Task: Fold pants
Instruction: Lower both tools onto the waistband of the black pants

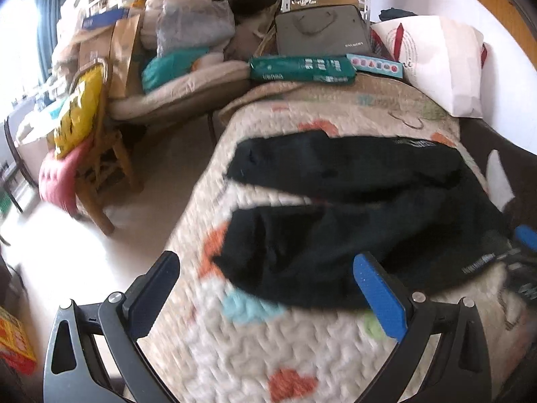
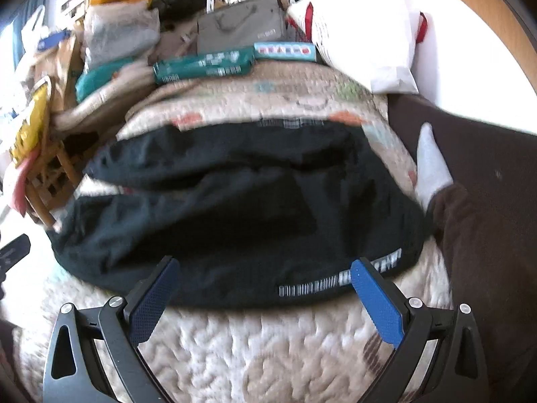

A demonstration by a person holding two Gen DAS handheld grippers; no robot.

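Black pants lie spread on a cream quilted blanket with coloured hearts, both legs pointing left with a gap between them. The waistband with white lettering is at the right. My left gripper is open and empty, above the near leg's end. In the right wrist view the pants fill the middle, and my right gripper is open and empty, its fingertips over the near edge by the lettered waistband. The right gripper's blue finger shows at the left wrist view's right edge.
A green box and a white bag lie at the blanket's far end, with piled clutter behind. A wooden chair with a pink cushion stands on the floor at left. A person's leg in brown with a white sock rests at right.
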